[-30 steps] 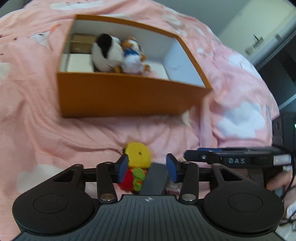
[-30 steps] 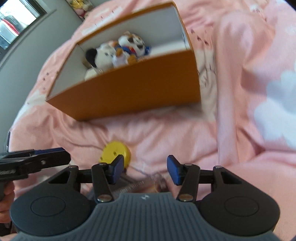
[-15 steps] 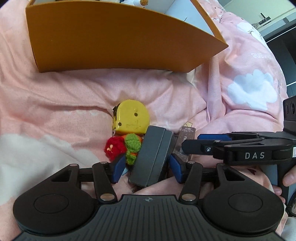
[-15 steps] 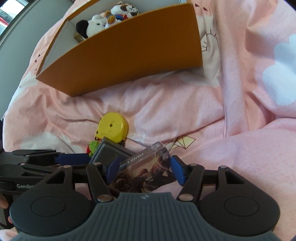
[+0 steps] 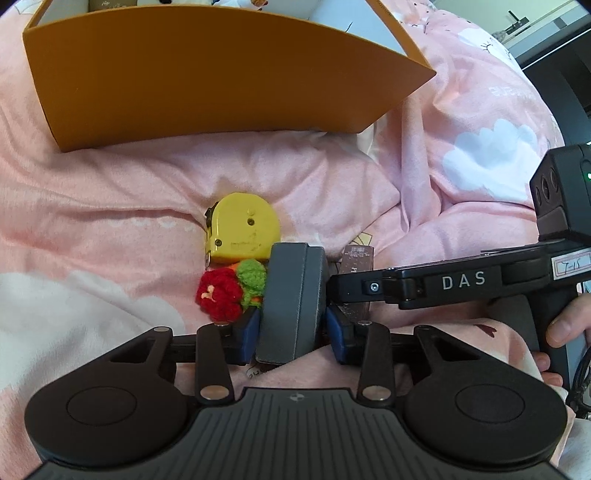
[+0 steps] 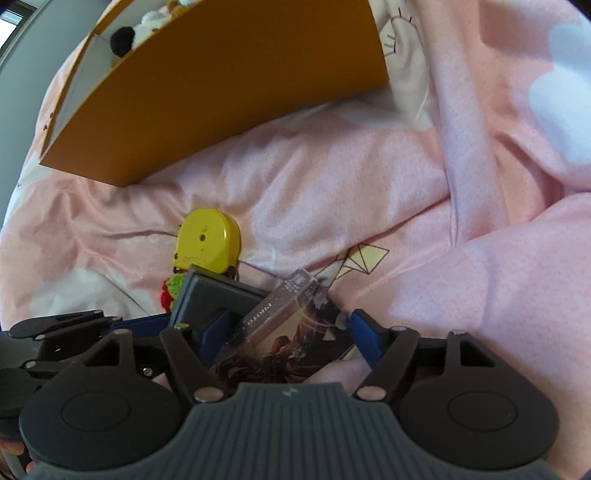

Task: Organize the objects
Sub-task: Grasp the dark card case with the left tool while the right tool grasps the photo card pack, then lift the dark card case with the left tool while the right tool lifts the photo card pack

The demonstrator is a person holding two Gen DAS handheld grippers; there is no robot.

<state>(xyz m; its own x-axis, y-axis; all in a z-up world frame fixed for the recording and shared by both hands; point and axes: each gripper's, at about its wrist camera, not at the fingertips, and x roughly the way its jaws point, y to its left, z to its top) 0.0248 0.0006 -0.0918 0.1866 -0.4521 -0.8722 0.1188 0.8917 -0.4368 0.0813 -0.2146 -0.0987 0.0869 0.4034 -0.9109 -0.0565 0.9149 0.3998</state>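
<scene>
On the pink duvet lies a small pile. In it a dark grey box [image 5: 291,295] stands on edge between the blue pads of my left gripper [image 5: 293,336], whose jaws are closing and touch both its sides. A yellow tape measure [image 5: 242,230] and a red and green crocheted flower [image 5: 229,293] lie just left of it. My right gripper [image 6: 288,332] straddles a dark illustrated card box [image 6: 280,336]; its jaws are opening and stand off the box's sides. One black finger of the right gripper [image 5: 369,286] reaches in beside the grey box [image 6: 218,295].
A big orange box [image 5: 207,81] with white inner walls sits behind the pile, plush toys [image 6: 147,26] inside it. Folds of the pink duvet [image 6: 461,184] rise on the right. A person's hand [image 5: 565,325] holds the right gripper's handle.
Both grippers sank and tipped down onto the pile. The left jaws narrowed onto the grey box. The right jaws widened around the card box.
</scene>
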